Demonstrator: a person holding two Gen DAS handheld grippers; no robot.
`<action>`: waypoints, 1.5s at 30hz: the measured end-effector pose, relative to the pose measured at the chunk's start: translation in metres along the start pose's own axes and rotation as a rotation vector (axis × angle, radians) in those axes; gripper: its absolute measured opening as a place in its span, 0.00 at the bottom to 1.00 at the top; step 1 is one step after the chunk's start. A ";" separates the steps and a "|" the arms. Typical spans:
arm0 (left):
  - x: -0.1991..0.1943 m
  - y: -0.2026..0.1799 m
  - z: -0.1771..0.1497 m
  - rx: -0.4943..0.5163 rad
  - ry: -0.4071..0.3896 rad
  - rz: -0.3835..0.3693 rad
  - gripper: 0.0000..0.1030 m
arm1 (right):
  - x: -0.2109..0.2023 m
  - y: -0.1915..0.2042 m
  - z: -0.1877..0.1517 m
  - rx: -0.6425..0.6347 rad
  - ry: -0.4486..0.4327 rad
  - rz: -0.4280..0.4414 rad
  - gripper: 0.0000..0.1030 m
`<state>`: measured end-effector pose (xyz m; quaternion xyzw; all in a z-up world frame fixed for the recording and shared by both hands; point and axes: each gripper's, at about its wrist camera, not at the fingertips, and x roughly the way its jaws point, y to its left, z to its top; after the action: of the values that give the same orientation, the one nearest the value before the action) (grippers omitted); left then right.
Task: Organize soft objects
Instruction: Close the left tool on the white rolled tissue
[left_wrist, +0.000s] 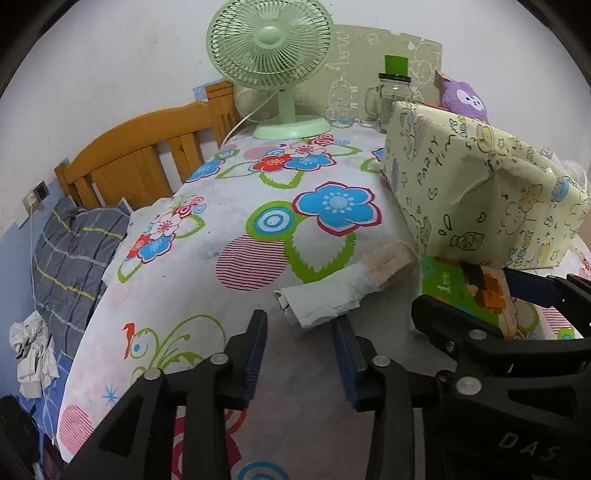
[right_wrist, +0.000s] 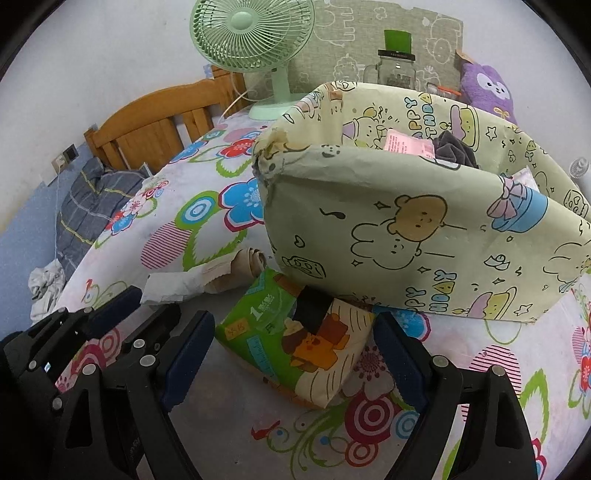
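Observation:
On the flowered bedsheet (left_wrist: 229, 206) lies a roll of white and beige paper (left_wrist: 332, 295), its near end just beyond the tips of my left gripper (left_wrist: 300, 354). That gripper is open and touches nothing. A green and cream soft pack with a cartoon print (right_wrist: 295, 343) lies between the fingers of my right gripper (right_wrist: 293, 354), which stands wide open with small gaps on both sides. Behind the pack stands a pale yellow cartoon-print paper bag (right_wrist: 406, 240), open at the top, with a pink packet (right_wrist: 402, 142) and grey cloth (right_wrist: 454, 149) inside.
At the back stand a green fan (left_wrist: 273, 66), a glass jar with a green lid (left_wrist: 391, 96) and a purple plush toy (left_wrist: 465, 98). To the left, a wooden headboard (left_wrist: 140, 155), a plaid pillow (left_wrist: 74, 251) and crumpled white cloth (left_wrist: 31, 350) sit off the bed's edge.

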<state>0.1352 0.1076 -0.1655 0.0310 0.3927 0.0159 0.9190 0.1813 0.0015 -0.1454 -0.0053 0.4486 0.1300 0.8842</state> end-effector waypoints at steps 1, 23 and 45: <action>0.000 -0.002 0.000 0.012 -0.002 -0.009 0.50 | 0.000 -0.001 0.000 0.000 0.000 -0.003 0.80; 0.012 -0.021 0.017 0.160 0.015 -0.115 0.24 | -0.009 -0.025 -0.002 0.123 0.015 0.011 0.74; 0.004 -0.012 0.008 0.171 0.017 -0.133 0.01 | 0.001 0.004 0.000 0.087 0.042 -0.046 0.82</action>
<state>0.1441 0.0956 -0.1641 0.0829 0.4016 -0.0785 0.9087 0.1810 0.0051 -0.1459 0.0199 0.4720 0.0899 0.8768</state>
